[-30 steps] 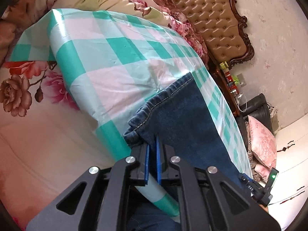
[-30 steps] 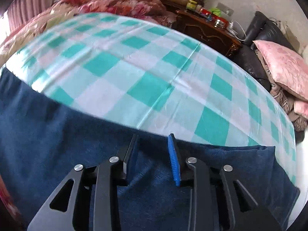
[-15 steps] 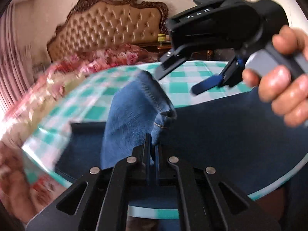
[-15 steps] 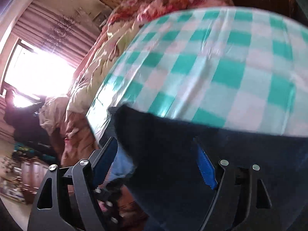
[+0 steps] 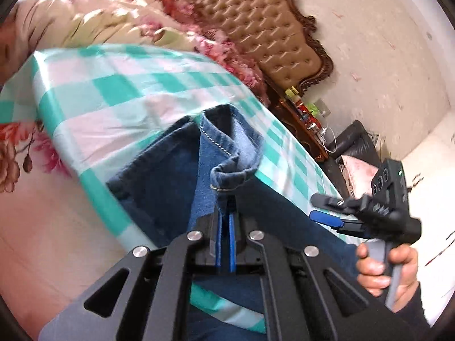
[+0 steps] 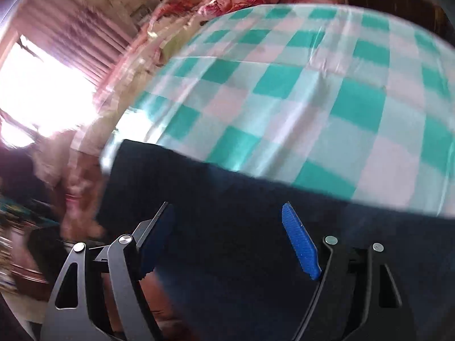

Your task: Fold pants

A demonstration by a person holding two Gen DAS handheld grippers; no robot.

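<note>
Behind left tool, pinched pants hem hidden; right view blurred

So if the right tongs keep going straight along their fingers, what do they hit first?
Most likely the dark jeans on the checked cloth; the open right tongs point down at the denim, though depth is unclear.

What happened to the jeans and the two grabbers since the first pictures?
The left gripper kept its pinch on the jeans hem and lifted it, so the leg now curls up over the rest of the jeans. The right gripper opened wide, let go and swung toward the window end of the checked cloth. The jeans stayed on the cloth.
</note>
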